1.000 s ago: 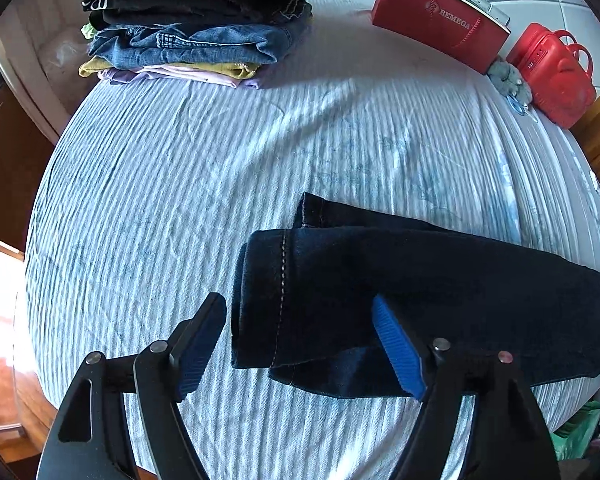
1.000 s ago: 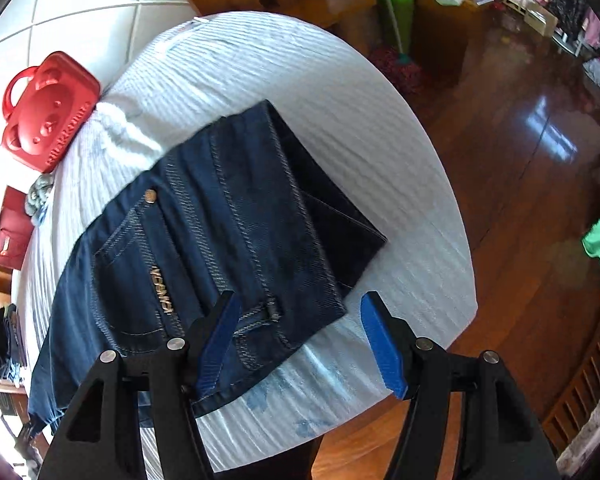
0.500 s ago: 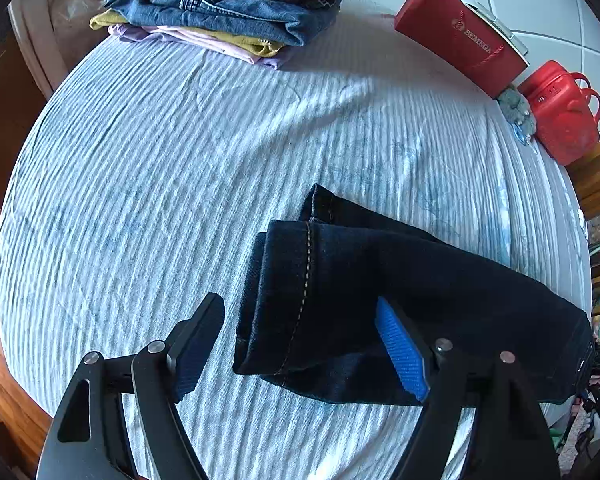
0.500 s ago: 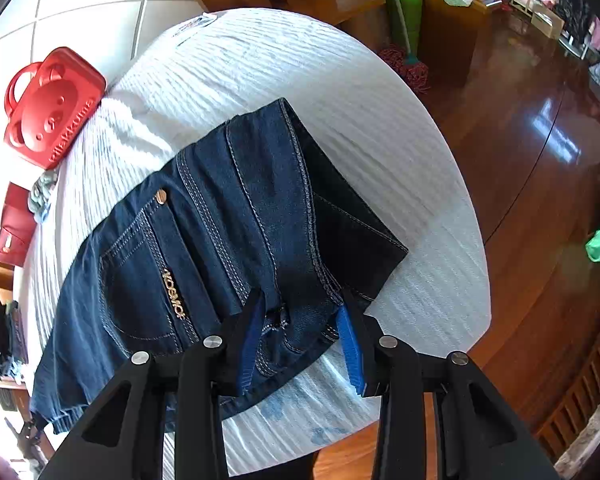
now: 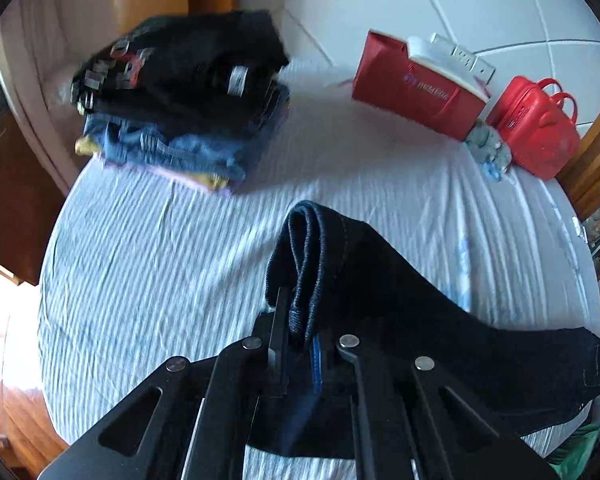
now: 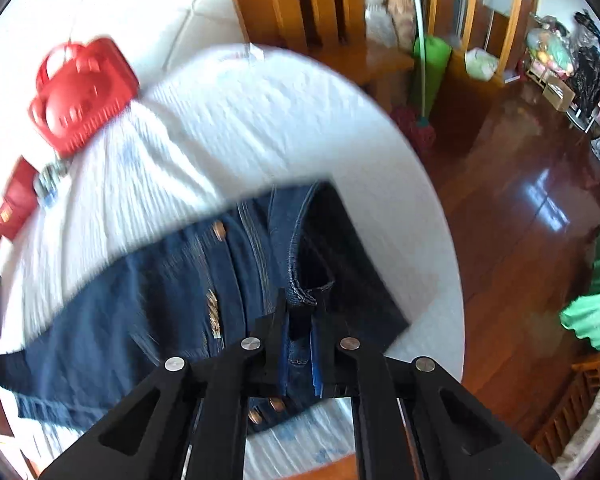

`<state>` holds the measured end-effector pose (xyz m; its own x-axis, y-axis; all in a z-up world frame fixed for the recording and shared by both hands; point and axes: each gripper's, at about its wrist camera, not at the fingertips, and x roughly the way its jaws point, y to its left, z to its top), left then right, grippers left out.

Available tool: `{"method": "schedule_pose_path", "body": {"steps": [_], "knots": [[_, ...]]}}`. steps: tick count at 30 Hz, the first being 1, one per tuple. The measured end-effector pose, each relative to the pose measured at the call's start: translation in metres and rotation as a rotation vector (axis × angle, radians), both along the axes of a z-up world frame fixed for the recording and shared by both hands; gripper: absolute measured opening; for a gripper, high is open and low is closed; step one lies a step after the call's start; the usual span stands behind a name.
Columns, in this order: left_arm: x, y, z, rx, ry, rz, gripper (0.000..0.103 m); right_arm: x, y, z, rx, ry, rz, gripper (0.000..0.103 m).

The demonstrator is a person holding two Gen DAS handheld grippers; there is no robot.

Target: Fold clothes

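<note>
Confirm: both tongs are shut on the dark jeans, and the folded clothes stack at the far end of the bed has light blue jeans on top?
Not quite. The left wrist view shows a black garment on top of the folded stack; the light blue jeans lie under it. The rest holds: the left tongs and right tongs are shut on the dark jeans.

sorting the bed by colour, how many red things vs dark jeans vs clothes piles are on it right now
red things: 2, the gift bag and the bear-shaped case
dark jeans: 1, the jeans, held at both ends by the left gripper and right gripper
folded piles: 1, the stack
total: 4
</note>
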<state>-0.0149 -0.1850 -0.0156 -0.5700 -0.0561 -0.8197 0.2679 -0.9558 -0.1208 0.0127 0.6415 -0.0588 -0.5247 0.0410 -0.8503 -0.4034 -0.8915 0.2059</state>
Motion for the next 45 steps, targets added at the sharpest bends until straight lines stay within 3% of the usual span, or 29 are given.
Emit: {"method": "schedule_pose_path", "body": {"steps": [3,5,7,9,11,13,15,16,18,20,25,30,31,32,33,34,35,36,37,39,41,43,45], "knots": [[0.008,0.008,0.037,-0.039,0.101,-0.067,0.007,0.005,0.013,0.019,-0.030,0.075,-0.012,0.007],[0.024,0.003,0.022,-0.025,0.046,-0.088,0.009,0.006,0.017,0.008,-0.054,0.045,0.003,0.007],[0.045,-0.008,-0.026,-0.021,-0.096,-0.080,0.011,0.014,0.019,-0.019,-0.077,-0.036,0.023,0.007],[0.067,-0.021,-0.094,-0.004,-0.292,-0.039,0.012,0.023,0.024,-0.051,-0.115,-0.107,0.005,0.008],[0.081,-0.032,-0.142,0.021,-0.406,0.008,0.016,0.030,0.028,-0.081,-0.150,-0.172,-0.029,0.009],[0.088,-0.039,-0.145,0.015,-0.372,0.051,0.030,0.032,0.031,-0.097,-0.175,-0.193,-0.065,0.015],[0.089,-0.045,-0.128,0.007,-0.333,0.081,0.045,0.032,0.033,-0.095,-0.166,-0.197,-0.090,0.033],[0.088,-0.048,-0.116,-0.006,-0.299,0.087,0.048,0.030,0.033,-0.092,-0.182,-0.185,-0.082,0.035],[0.087,-0.054,-0.092,-0.019,-0.225,0.110,0.060,0.027,0.033,-0.087,-0.213,-0.158,-0.056,0.054],[0.083,-0.056,-0.082,-0.018,-0.193,0.114,0.065,0.023,0.025,-0.084,-0.222,-0.138,-0.032,0.062],[0.067,-0.041,-0.114,-0.049,-0.283,0.079,0.065,0.020,0.015,-0.092,-0.221,-0.155,-0.017,0.062],[0.062,-0.025,-0.155,-0.020,-0.352,0.070,0.065,0.041,0.020,-0.102,-0.272,-0.175,-0.040,0.061],[0.060,-0.023,-0.160,-0.019,-0.363,0.067,0.065,0.041,0.017,-0.101,-0.248,-0.174,-0.042,0.057],[0.058,-0.021,-0.162,-0.013,-0.371,0.063,0.058,0.039,0.014,-0.100,-0.220,-0.174,-0.043,0.040],[0.056,-0.019,-0.163,-0.005,-0.378,0.060,0.045,0.038,0.011,-0.099,-0.192,-0.174,-0.045,0.025],[0.054,-0.019,-0.158,-0.036,-0.382,0.062,0.039,0.037,0.008,-0.098,-0.165,-0.174,-0.046,0.017],[0.053,-0.019,-0.152,-0.077,-0.385,0.066,0.020,0.034,0.001,-0.090,-0.113,-0.176,-0.023,0.016],[0.052,-0.018,-0.146,-0.118,-0.388,0.069,0.013,0.032,-0.006,-0.077,-0.053,-0.173,0.008,0.015],[0.052,-0.024,-0.138,-0.101,-0.370,0.082,0.013,0.030,-0.013,-0.063,0.009,-0.170,0.039,0.015],[0.055,-0.038,-0.124,-0.036,-0.345,0.109,0.013,0.033,-0.014,-0.035,0.021,-0.116,0.053,0.015],[0.057,-0.033,-0.129,-0.073,-0.385,0.073,0.014,0.039,-0.003,-0.021,-0.027,-0.086,0.042,0.015],[0.059,-0.022,-0.146,-0.133,-0.469,0.027,0.017,0.039,0.006,-0.038,-0.032,-0.172,0.013,0.017],[0.064,-0.018,-0.155,-0.129,-0.499,0.020,0.020,0.039,0.007,-0.062,-0.012,-0.286,-0.018,0.034]]}}
